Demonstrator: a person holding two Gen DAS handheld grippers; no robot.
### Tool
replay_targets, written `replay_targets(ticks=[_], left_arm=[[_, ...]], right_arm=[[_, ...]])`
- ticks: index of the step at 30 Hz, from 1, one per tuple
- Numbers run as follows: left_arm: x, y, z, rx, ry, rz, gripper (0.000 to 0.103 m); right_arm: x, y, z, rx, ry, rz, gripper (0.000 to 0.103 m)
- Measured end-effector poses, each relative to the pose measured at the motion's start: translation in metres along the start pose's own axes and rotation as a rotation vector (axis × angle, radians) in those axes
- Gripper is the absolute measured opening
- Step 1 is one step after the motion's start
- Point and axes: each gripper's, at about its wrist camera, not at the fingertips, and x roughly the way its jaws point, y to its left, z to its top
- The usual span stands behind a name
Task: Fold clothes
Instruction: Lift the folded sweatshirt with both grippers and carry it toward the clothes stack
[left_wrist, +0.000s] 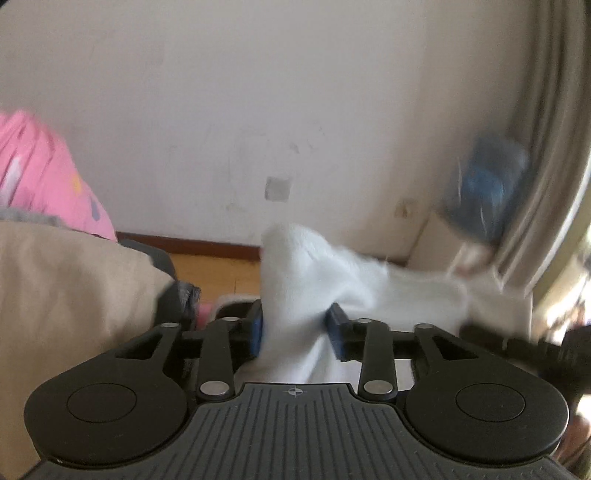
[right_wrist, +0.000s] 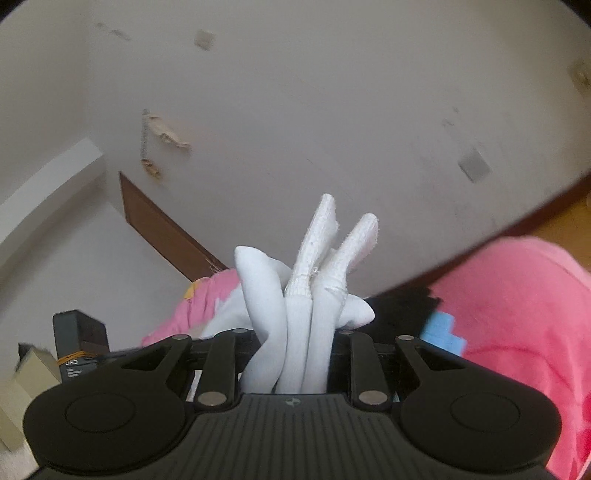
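Left tool (left_wrist: 297, 328) fills the bottom of its view, jaws part spread with the white sock (left_wrist: 295, 280) bunched between them. The blue pads (left_wrist: 338, 332) sit at the fabric's sides; the frame is too blurred to show whether they press on it. From the jaws the sock bulges up, then trails right and away as a flat band toward the corner of the room. A tan cloth (left_wrist: 70, 295) lies close on the left, pink garment (left_wrist: 44, 173) behind it. Blurred blue object (left_wrist: 484, 184) at right beside the curtain (left_wrist: 546, 147). Wood floor (left_wrist: 214, 266) and white wall (left_wrist: 221, 92) beyond.

Right tool (right_wrist: 293, 347) is pinching a bunch of white socks (right_wrist: 295, 314). The folds are squeezed tight between the jaws, two ribbed cuffs (right_wrist: 321, 229) sticking up past the tips, rounded toe ends (right_wrist: 356, 312) spilling to either side. Pink garment (right_wrist: 517, 295) lies behind and to the right, with a light blue patch (right_wrist: 441, 330) near the tool. A dark box (right_wrist: 79, 343) stands at left.
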Motion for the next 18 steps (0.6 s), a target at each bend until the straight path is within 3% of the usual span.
replay_targets(ticks=[2,5,7,10,13,17,18], left_arm=[[-0.008,0.008,0.005,-0.072,-0.039,0.012,0.047],[-0.032,0.005,0.005,-0.087,-0.08,0.066,0.047],[-0.048,0.002,0.005,-0.088,-0.105,0.105,0.054],[-0.088,-0.007,-0.009,-0.066,-0.136,0.139,0.055],[-0.133,-0.024,-0.038,-0.016,-0.171,0.179,0.056],[-0.172,-0.047,-0.09,0.003,-0.189,0.233,0.056],[-0.171,-0.054,-0.101,0.014,-0.185,0.245,0.056]], right_arm=[[0.005,-0.005,0.002,0.024,0.02,0.013,0.024],[0.006,-0.01,-0.001,0.081,0.051,0.007,0.026],[0.001,-0.027,-0.004,0.155,0.081,0.021,0.032],[-0.008,-0.043,0.004,0.237,0.101,0.064,0.041],[-0.028,-0.042,0.013,0.197,0.045,0.004,0.055],[-0.051,-0.016,0.032,0.057,-0.05,-0.074,0.056],[-0.048,-0.001,0.036,-0.002,-0.038,-0.072,0.055]])
